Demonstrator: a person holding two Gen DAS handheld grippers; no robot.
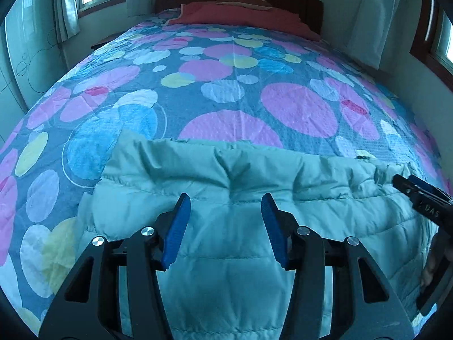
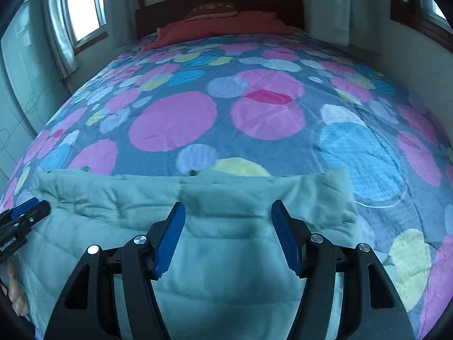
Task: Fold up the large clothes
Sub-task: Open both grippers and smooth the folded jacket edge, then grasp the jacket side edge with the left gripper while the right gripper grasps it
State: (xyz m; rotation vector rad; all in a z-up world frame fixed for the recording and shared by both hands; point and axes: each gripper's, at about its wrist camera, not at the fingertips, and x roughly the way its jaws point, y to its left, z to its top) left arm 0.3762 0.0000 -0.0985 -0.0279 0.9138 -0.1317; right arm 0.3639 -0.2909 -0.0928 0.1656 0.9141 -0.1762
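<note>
Pale mint-green quilted padded jacket [image 1: 226,226], laid flat at the near end of a bed covered by a blue bedspread with pink, yellow and blue circles [image 1: 226,85]. Left gripper [image 1: 226,206] and right gripper [image 2: 228,215] are seen above the jacket, jaws parted, nothing clamped between the blue pads [image 1: 177,232]. A red folded blanket [image 2: 220,28] is seen at the dark wooden headboard [image 2: 220,2]

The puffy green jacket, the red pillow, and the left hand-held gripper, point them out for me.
puffy green jacket [image 1: 226,255], left wrist view, quilted body between the fingers.
red pillow [image 2: 220,25], right wrist view, its middle, by the headboard.
left hand-held gripper [image 1: 226,201], left wrist view, gap between fingertips.
</note>
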